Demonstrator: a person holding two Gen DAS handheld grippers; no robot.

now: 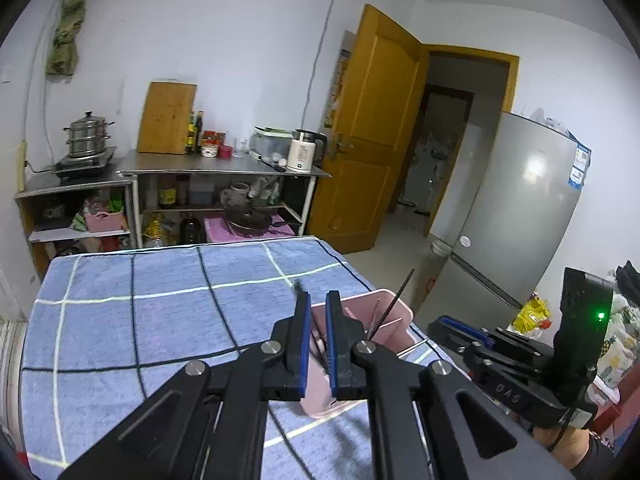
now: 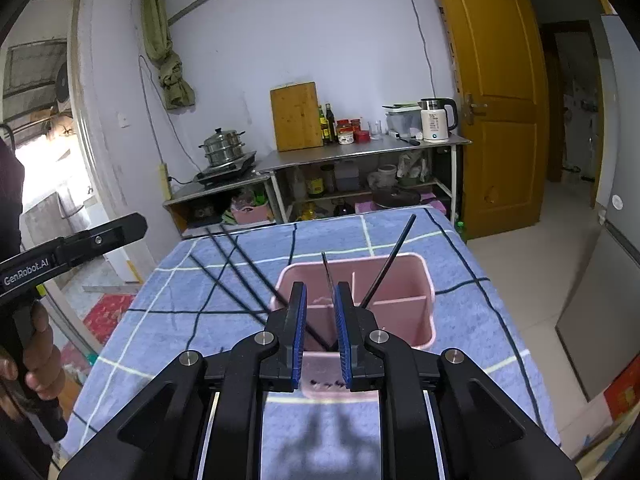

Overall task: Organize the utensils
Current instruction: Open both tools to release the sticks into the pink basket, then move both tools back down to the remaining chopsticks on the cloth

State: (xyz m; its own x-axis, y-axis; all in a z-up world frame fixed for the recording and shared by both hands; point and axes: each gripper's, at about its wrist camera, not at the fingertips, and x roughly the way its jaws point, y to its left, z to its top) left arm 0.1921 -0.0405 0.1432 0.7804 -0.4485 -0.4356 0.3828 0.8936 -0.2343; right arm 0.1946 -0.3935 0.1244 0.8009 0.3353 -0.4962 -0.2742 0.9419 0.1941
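In the right wrist view, the far left of the frame holds a bright doorway, and the person's hand (image 2: 38, 360) grips the black handle of the left gripper (image 2: 76, 246). Further right, a green cloth (image 2: 166, 56) hangs on the white wall above a steel steamer pot (image 2: 223, 147) on a cooktop. Beside it a steel shelf unit (image 2: 360, 152) carries a wooden cutting board (image 2: 296, 117), bottles, red-lidded jars and a white electric kettle (image 2: 435, 121). An orange wooden door (image 2: 496, 92) stands open at the upper right, with pale floor tiles below it.

The bench is covered by a blue checked towel cloth (image 2: 160, 312). Several black chopsticks (image 2: 228, 264) lie loose on it left of centre. At centre stands a pink plastic divided holder (image 2: 420, 312); one black chopstick (image 2: 390, 262) leans in its right compartment, another thin dark utensil (image 2: 327, 276) stands near the divider.

The right gripper (image 2: 321, 320) hovers over the holder's near edge, its blue-padded jaws parted by a narrow gap with nothing clamped between them.

In the left wrist view, the left gripper (image 1: 318, 332) sits at lower centre above the pink holder (image 1: 400, 314), jaws slightly apart and empty. A grey refrigerator (image 1: 516, 216) fills the right side.
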